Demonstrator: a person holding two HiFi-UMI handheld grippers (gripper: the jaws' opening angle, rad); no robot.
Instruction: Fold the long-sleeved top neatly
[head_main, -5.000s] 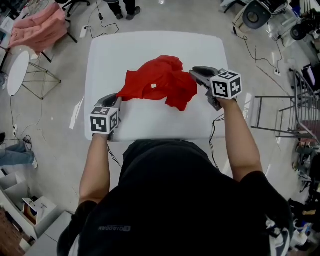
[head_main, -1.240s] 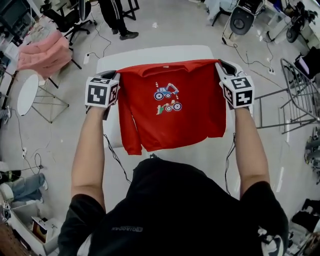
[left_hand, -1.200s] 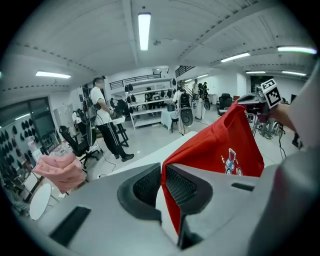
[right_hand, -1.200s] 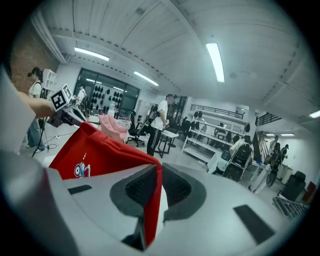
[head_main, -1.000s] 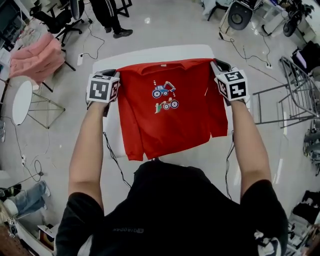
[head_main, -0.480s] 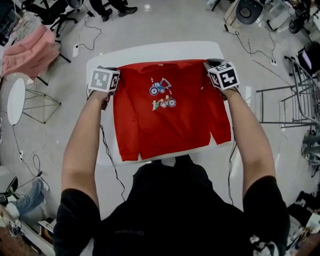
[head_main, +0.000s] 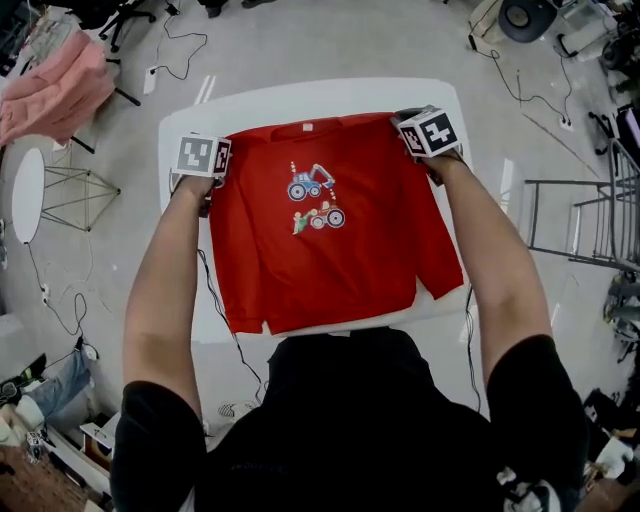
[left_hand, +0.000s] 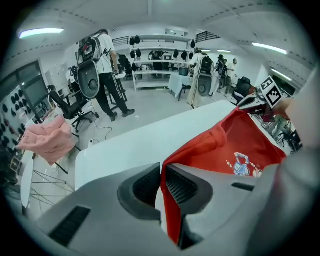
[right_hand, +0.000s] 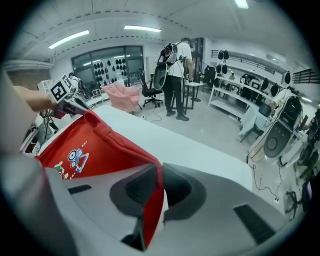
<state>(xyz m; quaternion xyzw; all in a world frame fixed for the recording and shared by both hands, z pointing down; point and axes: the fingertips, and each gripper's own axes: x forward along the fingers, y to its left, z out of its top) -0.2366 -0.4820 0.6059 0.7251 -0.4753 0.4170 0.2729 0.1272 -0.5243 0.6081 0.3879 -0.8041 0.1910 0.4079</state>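
two grips | left gripper (left_hand: 161, 175), right gripper (right_hand: 159, 177): red top (head_main: 340, 260) shoulders | table (head_main: 300, 98)

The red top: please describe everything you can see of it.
The red top looks like soft knit fabric, with a round collar and a small vehicle print on the chest. It is spread front up over the white table, sleeves along its sides, hem towards the person. The left claw and right claw each pinch one shoulder.

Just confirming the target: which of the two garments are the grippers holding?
The red top over the white table, pinched at its shoulders by the left gripper and right gripper; the pink garment lies aside, untouched.
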